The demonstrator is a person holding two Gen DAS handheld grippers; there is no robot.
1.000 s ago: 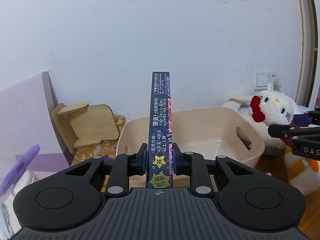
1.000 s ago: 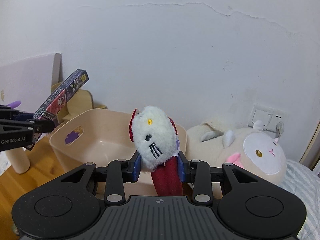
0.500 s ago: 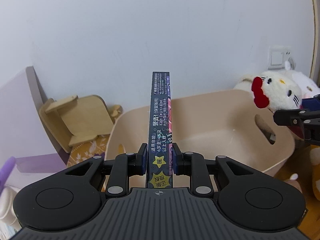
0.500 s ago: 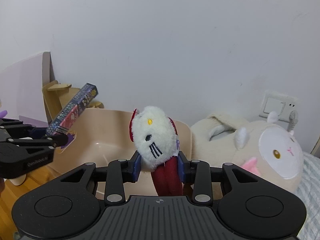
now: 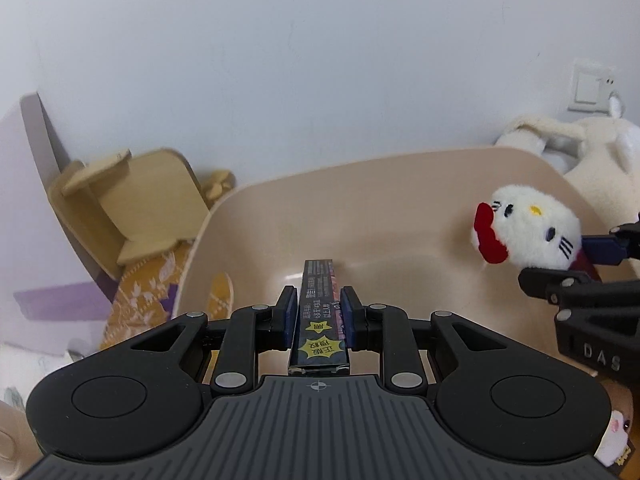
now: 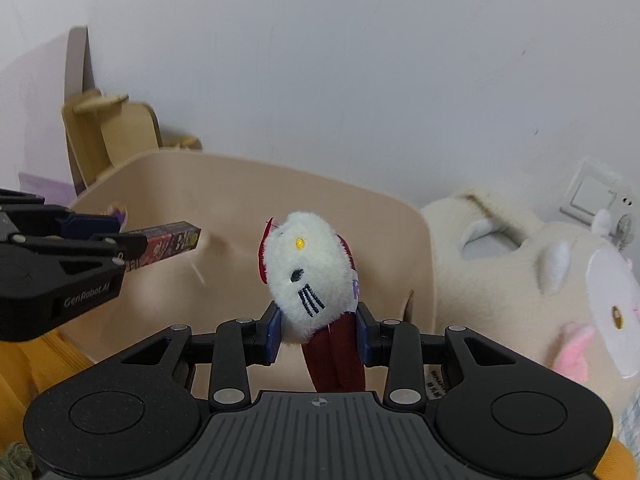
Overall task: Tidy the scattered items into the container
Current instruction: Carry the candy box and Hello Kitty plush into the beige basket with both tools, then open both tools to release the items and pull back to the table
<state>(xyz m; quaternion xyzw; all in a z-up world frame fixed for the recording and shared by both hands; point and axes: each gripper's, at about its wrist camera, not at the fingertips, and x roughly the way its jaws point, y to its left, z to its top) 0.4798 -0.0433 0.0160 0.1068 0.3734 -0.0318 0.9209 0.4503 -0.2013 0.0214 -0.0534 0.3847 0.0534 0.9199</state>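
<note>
- The wooden stand (image 5: 120, 208) at the far left was blurred, and the patterned yellow cloth (image 5: 140, 292) below it was partly hidden behind the tub's wall.
- The left claw (image 5: 318, 312) was clamped on a long, narrow box (image 5: 320, 320); its near end was cut off by the claw's body, so its full length could not be made out from that side.
- The box was dark, with yellow star stickers and small printed text too fine to read. It pointed forward and down over the inside of the beige tub (image 5: 400, 168); whether its far tip touched the tub floor could not be told.
- In the right wrist view the same box (image 6: 168, 246) stuck out of the left claw (image 6: 120, 246) at the left edge, over the tub (image 6: 248, 168).
- The right claw (image 6: 318, 330) was closed on a small white cat toy (image 6: 308, 276), gripping it low around the body; dark red legs hung down between the fingers.
- The toy had a yellow nose, black whiskers and a red bow, and in the left wrist view it (image 5: 528, 232) hung over the tub's right side, above the rim rather than resting inside.
- A large cream plush animal (image 6: 560, 280) lay just beside the tub on the right, its lower part cut off by the claw.
- A wall socket (image 6: 596, 196) sat behind it, near the edge.
</note>
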